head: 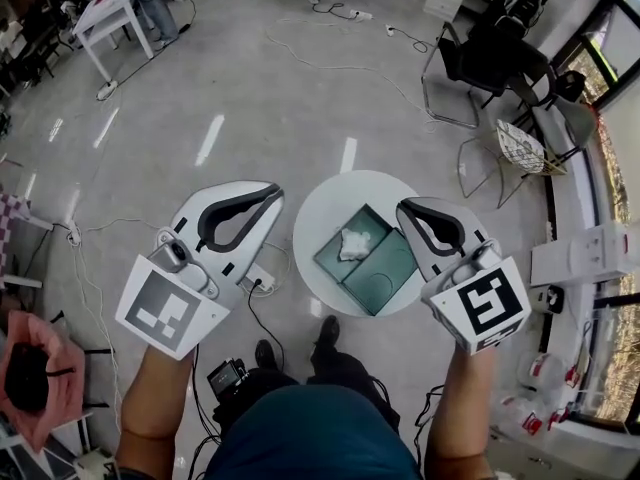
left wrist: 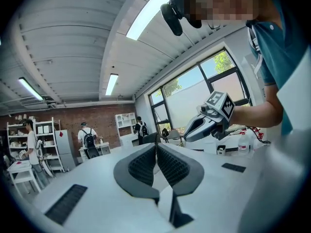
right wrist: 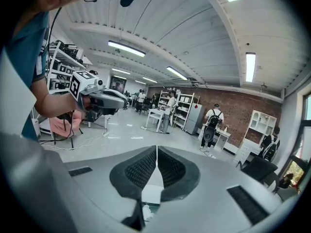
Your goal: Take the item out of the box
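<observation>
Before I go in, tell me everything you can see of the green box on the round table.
The box is dark green, thin-walled, perhaps card, and lies open and flat: two shallow square halves joined side by side, set diagonally on the round white table, near its middle. The upper-left half holds a crumpled white item; the lower-right half looks bare. Its right corner is hidden in the head view. Only the table and the item visibly touch it.

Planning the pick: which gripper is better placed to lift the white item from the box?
Right. The right gripper hangs beside the box, nearer the item; the left gripper is off past the table's edge. Both shut.
</observation>
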A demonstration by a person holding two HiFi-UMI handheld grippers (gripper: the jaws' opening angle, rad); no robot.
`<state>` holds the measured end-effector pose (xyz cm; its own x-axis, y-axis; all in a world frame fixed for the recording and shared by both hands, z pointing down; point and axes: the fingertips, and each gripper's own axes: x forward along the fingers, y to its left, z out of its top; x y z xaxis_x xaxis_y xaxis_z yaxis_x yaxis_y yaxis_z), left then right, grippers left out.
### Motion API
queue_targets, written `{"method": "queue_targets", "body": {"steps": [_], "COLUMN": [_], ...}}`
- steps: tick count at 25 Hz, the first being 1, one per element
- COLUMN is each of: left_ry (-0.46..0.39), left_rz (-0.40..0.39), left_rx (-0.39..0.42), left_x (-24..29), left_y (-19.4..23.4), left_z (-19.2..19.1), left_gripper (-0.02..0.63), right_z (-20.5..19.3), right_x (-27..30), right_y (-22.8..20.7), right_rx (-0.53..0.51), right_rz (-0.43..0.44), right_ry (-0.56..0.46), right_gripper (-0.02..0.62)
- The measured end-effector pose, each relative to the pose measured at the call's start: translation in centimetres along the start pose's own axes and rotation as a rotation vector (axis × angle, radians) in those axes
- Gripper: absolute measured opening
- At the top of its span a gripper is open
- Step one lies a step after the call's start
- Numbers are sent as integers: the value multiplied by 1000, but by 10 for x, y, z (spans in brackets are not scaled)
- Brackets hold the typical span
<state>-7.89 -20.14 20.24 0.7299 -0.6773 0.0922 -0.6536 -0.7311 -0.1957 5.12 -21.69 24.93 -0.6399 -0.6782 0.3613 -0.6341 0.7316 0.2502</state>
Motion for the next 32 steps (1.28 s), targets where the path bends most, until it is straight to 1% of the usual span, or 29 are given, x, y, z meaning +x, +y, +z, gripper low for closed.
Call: {"method": "queue_targets", "body": {"steps": [15,23,32], "left_ry": [103,151,218], "left_rz": [-2,-1,-8], "left_rx": [-66,-105,-150], "left_x": [30,41,53], "left_y": [-6,-5,-13], "left_z": [-59,-93,-135], "left_gripper": [28,28,28], "right_z": [-75,-119,-175], "right_x": [33,56,77], "right_y": [-11,-12,-7], "right_rx": [70,110,152], "right_rz": [82,119,171], "right_ry": [82,148,229], "right_gripper": [40,40,40]}}
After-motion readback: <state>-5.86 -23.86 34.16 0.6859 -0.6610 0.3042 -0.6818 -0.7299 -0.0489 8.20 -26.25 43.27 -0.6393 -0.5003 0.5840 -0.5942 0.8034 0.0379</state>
